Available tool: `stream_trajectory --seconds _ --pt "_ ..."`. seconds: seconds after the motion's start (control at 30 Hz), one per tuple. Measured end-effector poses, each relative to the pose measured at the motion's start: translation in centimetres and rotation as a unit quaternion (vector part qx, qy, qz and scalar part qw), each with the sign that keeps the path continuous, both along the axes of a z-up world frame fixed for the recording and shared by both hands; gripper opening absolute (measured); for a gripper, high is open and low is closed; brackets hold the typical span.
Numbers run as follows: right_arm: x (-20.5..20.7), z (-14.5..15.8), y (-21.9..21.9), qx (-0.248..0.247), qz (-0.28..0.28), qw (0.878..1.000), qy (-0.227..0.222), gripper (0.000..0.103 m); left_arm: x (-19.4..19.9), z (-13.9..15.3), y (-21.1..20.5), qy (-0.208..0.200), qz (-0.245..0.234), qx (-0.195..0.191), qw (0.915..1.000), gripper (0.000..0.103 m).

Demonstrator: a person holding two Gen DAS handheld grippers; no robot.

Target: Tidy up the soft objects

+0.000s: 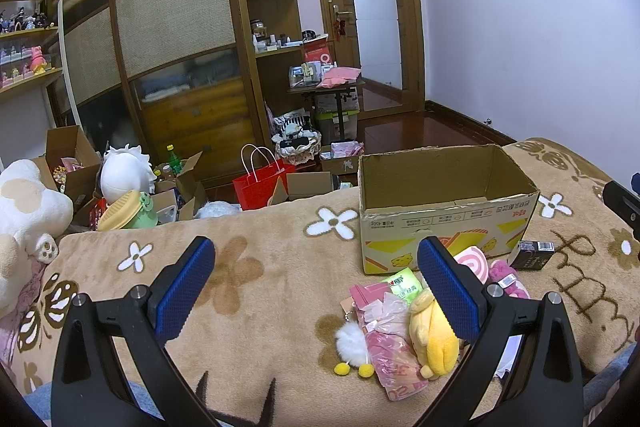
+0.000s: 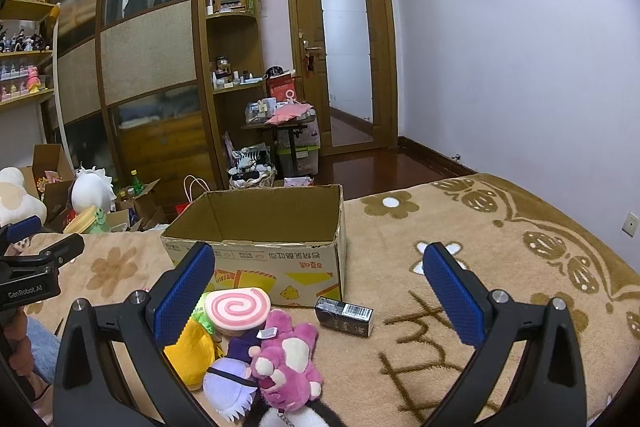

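plush toys such as the pink bear (image 2: 290,367) look light and compressible; pinch mid-body; left hand-held gripper (image 1: 316,291) and right hand-held gripper (image 2: 318,293) gape wide, empty.

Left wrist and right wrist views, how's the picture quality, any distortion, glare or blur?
Left wrist view: strong fisheye bending, the wardrobe bows, corners go black; the floor shows a reflection; the cardboard box is sharp. Right wrist view: same curved distortion, even indoor light, the pink bear plush is sharp, the door's glass panel looks washed out.
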State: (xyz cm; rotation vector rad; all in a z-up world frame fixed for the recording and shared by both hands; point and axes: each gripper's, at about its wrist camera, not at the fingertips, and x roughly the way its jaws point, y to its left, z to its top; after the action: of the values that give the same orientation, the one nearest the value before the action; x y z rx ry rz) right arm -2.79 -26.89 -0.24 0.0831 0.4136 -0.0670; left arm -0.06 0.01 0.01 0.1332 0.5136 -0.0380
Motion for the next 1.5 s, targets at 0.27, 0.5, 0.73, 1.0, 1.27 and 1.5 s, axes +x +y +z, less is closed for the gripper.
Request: stream_trajectory --seconds 0.27,0.5,0.73,1.0,1.27,1.5 --pt "0.0 0.0 -0.07 0.001 0.001 1.0 0.001 0.103 -0.01 0.0 0.03 0.0 0.0 0.0 1.0 0.1" --pt "-0.01 -0.04 0.01 0.002 0.001 1.0 0.001 0.103 0.0 -0.01 0.02 0.0 0.0 0.0 1.0 0.1" --pt "-0.01 -0.11 -0.01 0.002 0.001 1.0 0.002 0.103 -0.02 0.0 0.09 0.0 0.0 0.0 1.0 0.1" --pt "0.01 -0.13 -0.01 0.002 0.001 1.0 0.002 0.103 -0.04 0.03 0.11 0.001 0.0 0.0 1.0 0.1" --pt "0.01 -0.31 0.02 0.002 0.001 1.0 0.003 0.103 -0.02 0.01 0.1 0.001 0.0 0.001 1.0 0.1" --pt "0.08 -0.76 0.08 0.001 0.001 1.0 0.007 0.103 -0.03 -0.01 0.12 0.001 0.0 0.001 1.0 0.1"
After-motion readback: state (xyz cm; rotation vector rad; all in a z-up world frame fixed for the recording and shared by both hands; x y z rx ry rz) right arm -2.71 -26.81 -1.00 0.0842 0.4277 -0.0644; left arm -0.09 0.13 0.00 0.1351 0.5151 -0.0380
